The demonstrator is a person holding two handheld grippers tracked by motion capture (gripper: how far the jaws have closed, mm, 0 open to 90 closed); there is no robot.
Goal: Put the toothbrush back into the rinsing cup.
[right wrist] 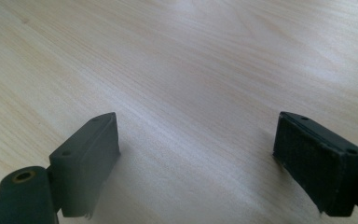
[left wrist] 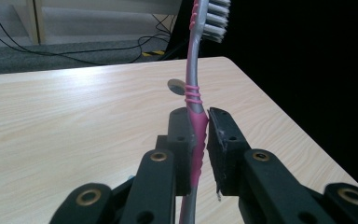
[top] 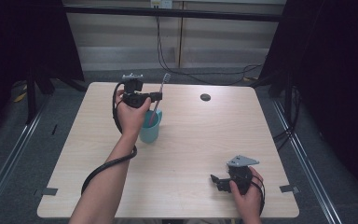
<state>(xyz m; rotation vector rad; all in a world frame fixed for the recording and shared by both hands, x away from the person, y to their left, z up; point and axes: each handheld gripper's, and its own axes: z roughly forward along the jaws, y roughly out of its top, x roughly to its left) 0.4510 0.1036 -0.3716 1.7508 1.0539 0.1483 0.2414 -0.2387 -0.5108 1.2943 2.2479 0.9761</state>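
Tabletop (top: 191, 140): left gripper (left wrist: 199, 135) clamps upright toothbrush (left wrist: 193, 93) above cup (top: 149, 130).

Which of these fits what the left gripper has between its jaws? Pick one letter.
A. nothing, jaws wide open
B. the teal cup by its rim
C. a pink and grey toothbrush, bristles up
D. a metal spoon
C: in the left gripper view the left gripper has its jaws closed on the pink grip of the toothbrush, whose bristle head stands above them.
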